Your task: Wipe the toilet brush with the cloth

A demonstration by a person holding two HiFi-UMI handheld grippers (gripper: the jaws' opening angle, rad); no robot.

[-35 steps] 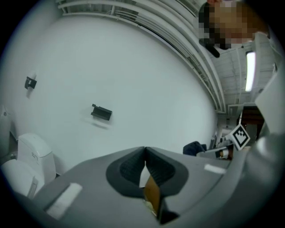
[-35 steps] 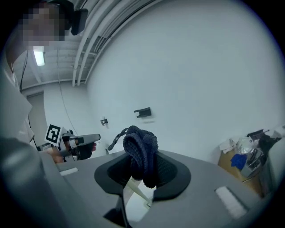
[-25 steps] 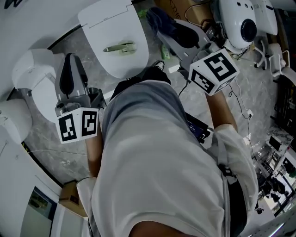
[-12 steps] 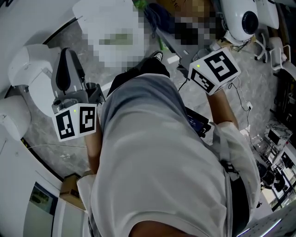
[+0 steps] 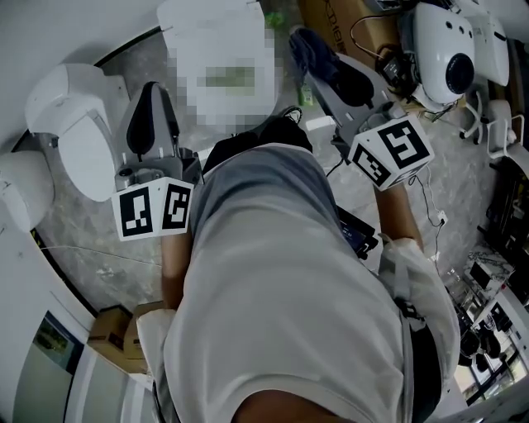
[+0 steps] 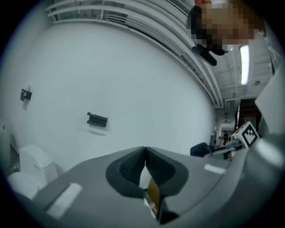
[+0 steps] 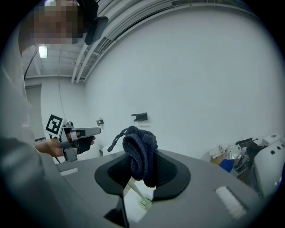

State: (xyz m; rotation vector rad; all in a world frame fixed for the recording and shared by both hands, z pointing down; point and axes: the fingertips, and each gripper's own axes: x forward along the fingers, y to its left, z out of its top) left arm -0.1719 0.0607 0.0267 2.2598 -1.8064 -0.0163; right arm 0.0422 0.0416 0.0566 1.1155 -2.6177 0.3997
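My right gripper (image 5: pixel 324 59) is shut on a bunched dark blue cloth (image 5: pixel 307 45). In the right gripper view the cloth (image 7: pixel 140 155) bulges up out of the closed jaws, and the gripper (image 7: pixel 141 171) points at a white wall. My left gripper (image 5: pixel 154 92) is shut with nothing in it. Its pads meet (image 6: pixel 144 151) in the left gripper view, also facing the wall. The two grippers are held apart, each visible from the other: the left gripper (image 7: pixel 78 133) and the cloth (image 6: pixel 202 149). I cannot make out a toilet brush; a mosaic patch covers the white lid (image 5: pixel 186 21) ahead.
A white toilet (image 5: pixel 78 124) stands at the left on a grey marbled floor (image 5: pixel 99 248). Cardboard boxes (image 5: pixel 116 330) sit at the lower left. A white machine with a dark lens (image 5: pixel 450 62) and cables crowd the upper right. A black bracket (image 6: pixel 97 119) hangs on the wall.
The head view has shifted, so everything sits a little further right in the picture. Both grippers keep their poses, and the right one still holds the cloth.
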